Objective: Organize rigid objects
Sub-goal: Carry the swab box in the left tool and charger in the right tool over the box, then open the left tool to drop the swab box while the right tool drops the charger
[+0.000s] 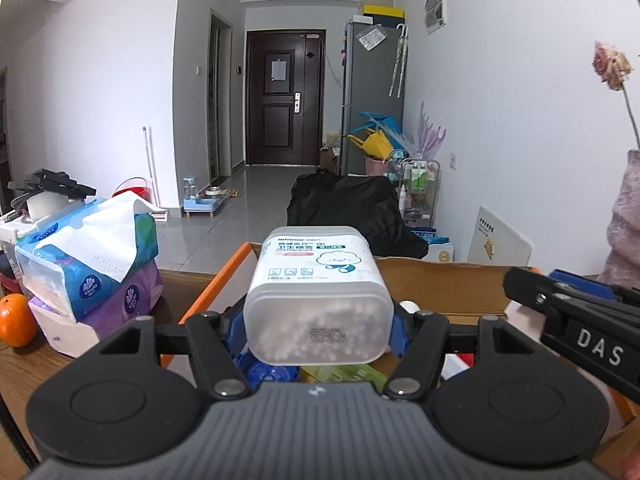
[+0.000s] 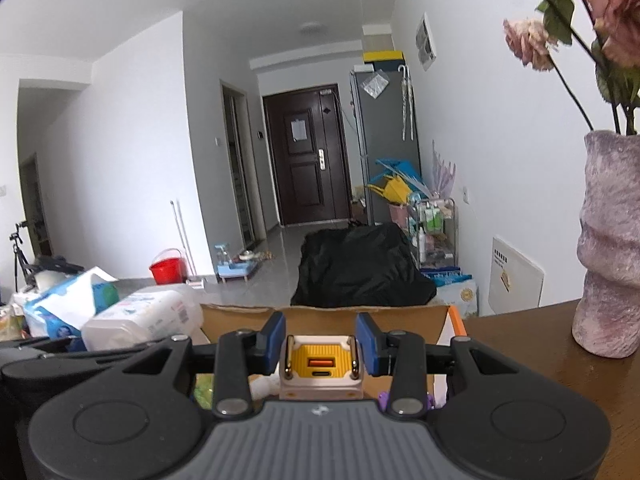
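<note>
My left gripper (image 1: 318, 322) is shut on a translucent cotton swab box (image 1: 320, 280) with a white cloud label. It holds the box level above an open cardboard box (image 1: 440, 270). My right gripper (image 2: 321, 344) is shut on a small white and yellow charger (image 2: 320, 364), gripped between its blue pads (image 2: 276, 340) over the same cardboard box (image 2: 320, 314). In the left wrist view the right gripper's black fingers (image 1: 560, 308) come in from the right edge. The right wrist view shows the cotton swab box (image 2: 148, 316) at the left.
Inside the carton lie a blue item (image 1: 272, 372) and a green packet (image 1: 340, 372). Stacked tissue packs (image 1: 88, 264) and an orange (image 1: 16, 320) sit on the wooden table (image 1: 24, 376) to the left. A pink vase (image 2: 608, 240) with dried flowers stands at the right.
</note>
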Available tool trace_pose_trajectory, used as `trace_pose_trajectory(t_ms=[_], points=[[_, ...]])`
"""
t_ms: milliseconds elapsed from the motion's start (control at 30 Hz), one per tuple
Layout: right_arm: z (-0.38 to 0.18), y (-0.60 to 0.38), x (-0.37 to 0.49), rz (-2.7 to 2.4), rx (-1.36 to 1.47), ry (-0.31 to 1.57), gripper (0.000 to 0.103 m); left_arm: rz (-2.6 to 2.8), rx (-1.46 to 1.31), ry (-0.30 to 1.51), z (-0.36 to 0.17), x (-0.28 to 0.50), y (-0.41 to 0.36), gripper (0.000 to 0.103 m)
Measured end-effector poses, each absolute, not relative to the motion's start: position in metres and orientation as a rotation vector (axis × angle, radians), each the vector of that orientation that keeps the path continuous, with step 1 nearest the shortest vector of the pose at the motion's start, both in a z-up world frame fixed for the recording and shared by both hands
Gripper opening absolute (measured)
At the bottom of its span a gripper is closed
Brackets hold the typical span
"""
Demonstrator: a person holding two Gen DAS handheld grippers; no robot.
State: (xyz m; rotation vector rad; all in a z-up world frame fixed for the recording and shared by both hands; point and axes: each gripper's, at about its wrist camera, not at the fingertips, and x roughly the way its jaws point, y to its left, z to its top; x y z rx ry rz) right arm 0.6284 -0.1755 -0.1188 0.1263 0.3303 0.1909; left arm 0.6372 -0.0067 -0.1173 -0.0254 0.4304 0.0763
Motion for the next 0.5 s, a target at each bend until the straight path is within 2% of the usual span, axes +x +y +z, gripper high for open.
trace_pose_trajectory(t_ms=[500], points=[[-0.125,-0.17,0.641,0.161,0.099,0.372,0.038,0.059,-0.063,0.464,-0.125,0.657,0.012,0.067]])
